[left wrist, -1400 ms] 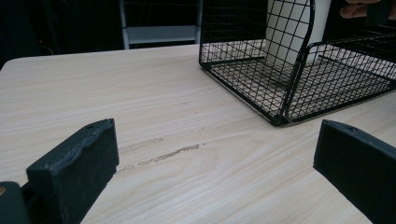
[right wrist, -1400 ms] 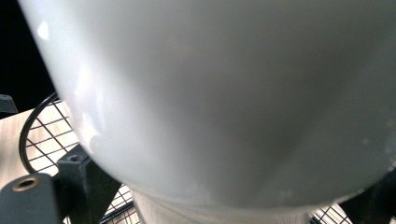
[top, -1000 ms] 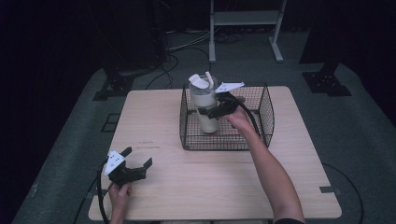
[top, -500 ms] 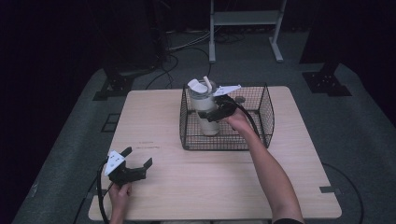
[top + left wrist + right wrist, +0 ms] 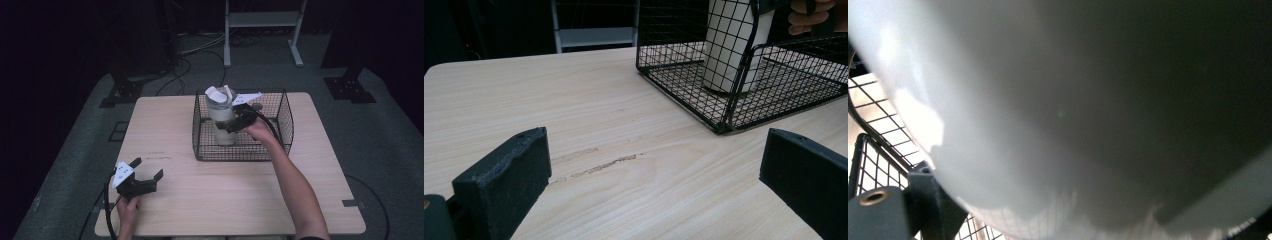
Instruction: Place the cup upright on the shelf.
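Observation:
A tall white container point(image 5: 220, 117) with a flipped-up lid stands upright inside the black wire basket point(image 5: 240, 159), at its left side. My right gripper point(image 5: 231, 121) is shut on the container's middle, reaching in from the right over the basket's rim. In the right gripper view the white container point(image 5: 1073, 100) sits pressed close against the camera. My left gripper point(image 5: 147, 167) rests open near the table's front left, nothing between its fingers. In the left gripper view, the container point(image 5: 729, 45) seems to have its base on the basket point(image 5: 724, 125) floor.
The wooden table point(image 5: 165, 130) has bare room left of and in front of the basket. A person's hand point(image 5: 809, 15) holds the right gripper above the basket. Beyond the table stand a metal rack point(image 5: 260, 20) and floor cables.
The right gripper has lowered the container slightly within the basket. The left gripper has stayed where it was.

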A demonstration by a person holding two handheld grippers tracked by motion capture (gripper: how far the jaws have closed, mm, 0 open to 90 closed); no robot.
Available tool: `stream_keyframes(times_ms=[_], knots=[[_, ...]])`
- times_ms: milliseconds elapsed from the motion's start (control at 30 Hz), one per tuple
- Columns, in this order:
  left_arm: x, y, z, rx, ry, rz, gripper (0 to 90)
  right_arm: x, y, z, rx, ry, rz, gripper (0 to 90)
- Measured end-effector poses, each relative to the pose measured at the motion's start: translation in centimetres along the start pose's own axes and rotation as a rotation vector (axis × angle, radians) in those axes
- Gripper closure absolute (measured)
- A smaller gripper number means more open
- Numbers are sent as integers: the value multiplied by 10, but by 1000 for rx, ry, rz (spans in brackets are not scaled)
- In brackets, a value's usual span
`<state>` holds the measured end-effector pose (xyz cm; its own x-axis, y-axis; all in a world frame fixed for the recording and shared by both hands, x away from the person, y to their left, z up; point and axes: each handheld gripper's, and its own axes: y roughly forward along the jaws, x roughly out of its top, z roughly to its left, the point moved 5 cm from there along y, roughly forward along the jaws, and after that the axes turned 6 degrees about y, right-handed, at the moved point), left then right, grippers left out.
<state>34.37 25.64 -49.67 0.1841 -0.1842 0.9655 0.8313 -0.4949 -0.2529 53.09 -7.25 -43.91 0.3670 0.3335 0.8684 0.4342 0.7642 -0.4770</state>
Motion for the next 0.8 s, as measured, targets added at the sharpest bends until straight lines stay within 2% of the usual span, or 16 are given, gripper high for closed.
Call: stream_keyframes(times_ms=[800], knots=[[0,1,-1,2,2,1,0,-9,-17,-1,-11,-42,28,77]])
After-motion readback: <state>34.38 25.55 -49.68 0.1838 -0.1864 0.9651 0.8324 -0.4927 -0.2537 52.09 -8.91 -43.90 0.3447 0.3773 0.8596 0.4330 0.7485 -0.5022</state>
